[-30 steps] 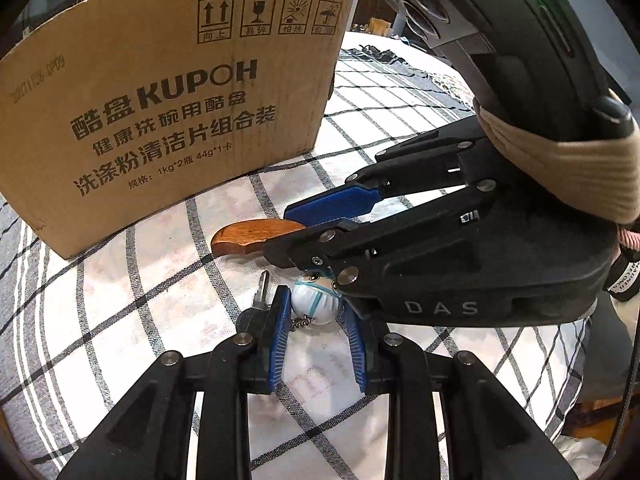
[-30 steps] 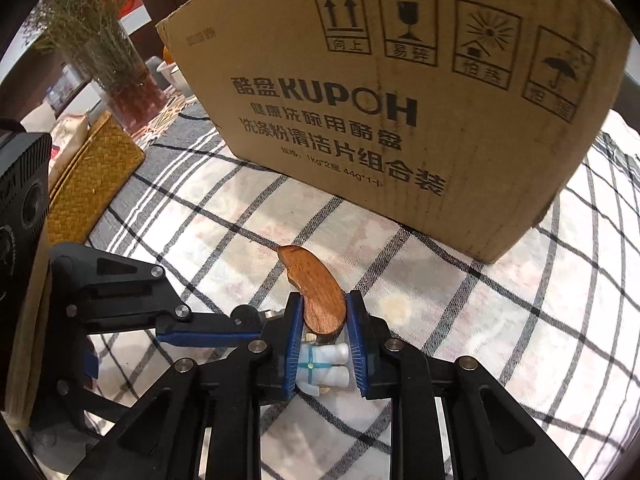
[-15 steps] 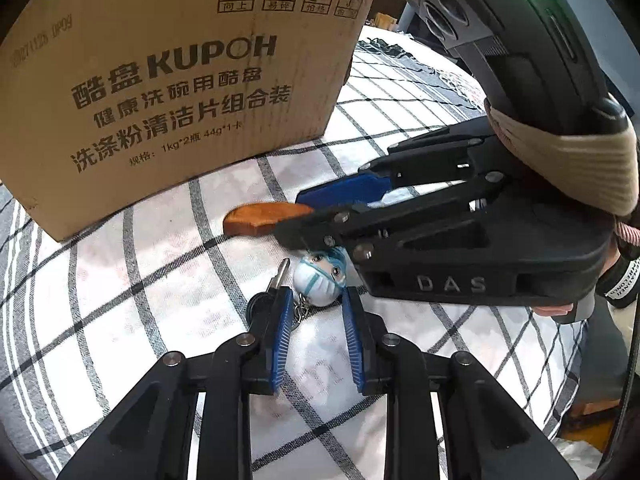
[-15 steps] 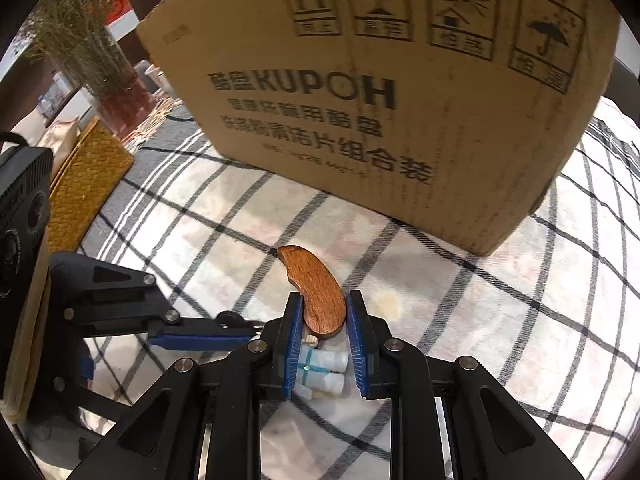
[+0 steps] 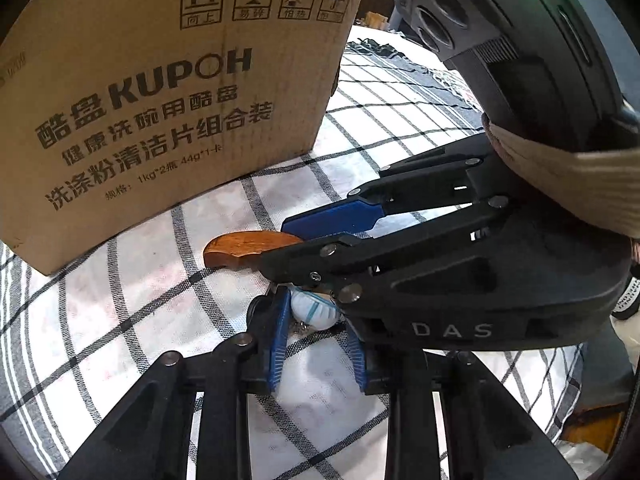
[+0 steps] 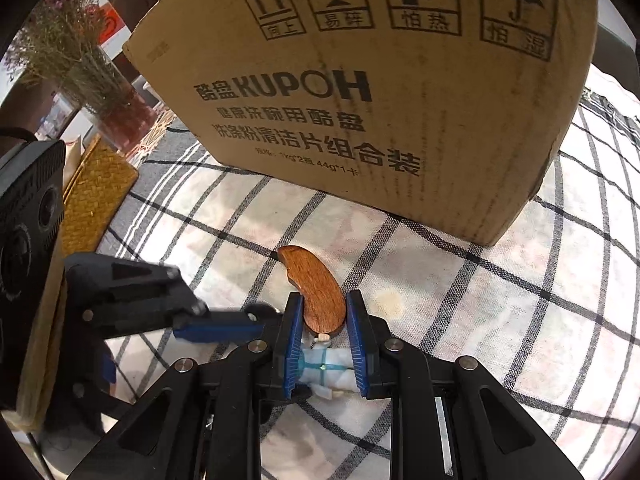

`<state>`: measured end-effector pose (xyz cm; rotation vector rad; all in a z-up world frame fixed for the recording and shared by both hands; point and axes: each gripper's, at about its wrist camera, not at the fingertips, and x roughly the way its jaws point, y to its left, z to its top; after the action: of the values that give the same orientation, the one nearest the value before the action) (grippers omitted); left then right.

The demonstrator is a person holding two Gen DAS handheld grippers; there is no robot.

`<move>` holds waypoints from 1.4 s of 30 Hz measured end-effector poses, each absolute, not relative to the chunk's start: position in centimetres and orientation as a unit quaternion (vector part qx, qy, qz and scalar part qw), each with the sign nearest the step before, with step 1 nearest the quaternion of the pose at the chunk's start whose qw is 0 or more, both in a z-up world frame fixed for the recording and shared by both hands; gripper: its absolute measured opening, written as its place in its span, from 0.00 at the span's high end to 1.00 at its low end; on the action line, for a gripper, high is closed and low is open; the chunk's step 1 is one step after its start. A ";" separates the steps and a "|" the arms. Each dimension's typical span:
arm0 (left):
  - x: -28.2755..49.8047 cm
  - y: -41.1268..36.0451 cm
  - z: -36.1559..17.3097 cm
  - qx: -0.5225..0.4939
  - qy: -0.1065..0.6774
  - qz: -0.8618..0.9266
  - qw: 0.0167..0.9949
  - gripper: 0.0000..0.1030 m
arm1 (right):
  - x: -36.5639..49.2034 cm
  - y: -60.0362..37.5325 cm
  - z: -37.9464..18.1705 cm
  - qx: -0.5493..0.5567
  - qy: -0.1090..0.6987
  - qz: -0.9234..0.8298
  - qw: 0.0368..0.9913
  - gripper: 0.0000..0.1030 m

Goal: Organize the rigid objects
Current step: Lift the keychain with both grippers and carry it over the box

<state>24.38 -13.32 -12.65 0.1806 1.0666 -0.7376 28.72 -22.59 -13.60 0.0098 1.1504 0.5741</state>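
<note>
A small white figurine keychain lies on the checked cloth. Its round head [image 5: 314, 311] sits between the fingers of my left gripper [image 5: 318, 322], which is open around it; a key and chain lie half hidden by the left finger. Its white body [image 6: 326, 370] sits between the fingers of my right gripper [image 6: 323, 334], which closes on it and on the near end of a curved brown wooden piece [image 6: 316, 290]. That wooden piece also shows in the left wrist view [image 5: 248, 250], sticking out from under the right gripper.
A large KUPOH cardboard box [image 6: 380, 92] stands just behind the objects and also fills the back left of the left wrist view [image 5: 160, 100]. A woven mat [image 6: 94, 204] and a vase of dried flowers [image 6: 92, 80] stand at the left.
Both grippers have moved closer to the box. My left gripper has slid forward around the figurine's head, covering the key. My right gripper keeps its hold on the figurine body and wooden piece.
</note>
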 end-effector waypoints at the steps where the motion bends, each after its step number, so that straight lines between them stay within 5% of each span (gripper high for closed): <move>1: 24.3 -13.3 -12.7 0.083 0.496 -0.343 0.793 0.74 | 28.8 -22.7 -13.6 0.008 0.537 0.267 0.800 0.78; 42: 21.4 -4.1 -1.8 -0.032 0.382 -0.168 0.908 0.73 | 22.6 -20.5 -1.5 -0.048 0.422 0.107 0.899 0.77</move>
<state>21.45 -4.08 -1.82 -0.0666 0.7887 -0.3475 22.61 -20.50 -1.48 -0.0986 0.8743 0.2223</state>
